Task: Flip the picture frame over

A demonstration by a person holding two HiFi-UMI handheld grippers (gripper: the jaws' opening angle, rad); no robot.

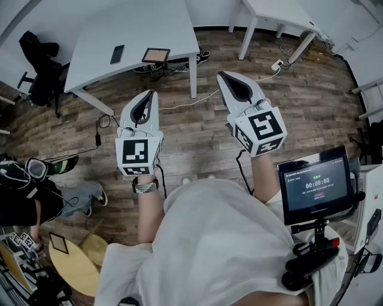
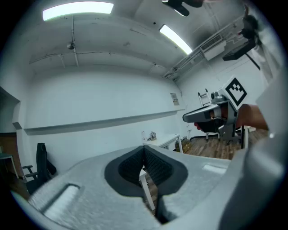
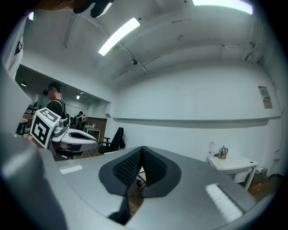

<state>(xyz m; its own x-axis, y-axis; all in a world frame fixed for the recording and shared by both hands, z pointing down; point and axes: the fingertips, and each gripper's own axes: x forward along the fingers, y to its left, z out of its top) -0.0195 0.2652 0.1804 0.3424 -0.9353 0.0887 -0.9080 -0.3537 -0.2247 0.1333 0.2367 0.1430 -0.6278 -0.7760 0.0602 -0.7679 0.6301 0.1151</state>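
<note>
The picture frame (image 1: 155, 55), dark-edged with a brown panel facing up, lies near the front edge of a white table (image 1: 137, 30) across the room. Both grippers are held level in front of me over the wooden floor, well short of that table. My left gripper (image 1: 146, 98) is shut with nothing in it; its black pads meet in the left gripper view (image 2: 144, 150). My right gripper (image 1: 226, 77) is also shut and empty, its pads touching at the tips (image 3: 143, 150). Each gripper shows in the other's view: the right gripper (image 2: 216, 114) and the left gripper (image 3: 67, 134).
A dark phone (image 1: 117, 54) lies left of the frame on the same table. A black chair (image 1: 42, 66) stands at that table's left, and cables (image 1: 197, 98) run over the floor. A second white table (image 1: 281, 12) is at the back right. A monitor (image 1: 314, 182) stands beside me on the right.
</note>
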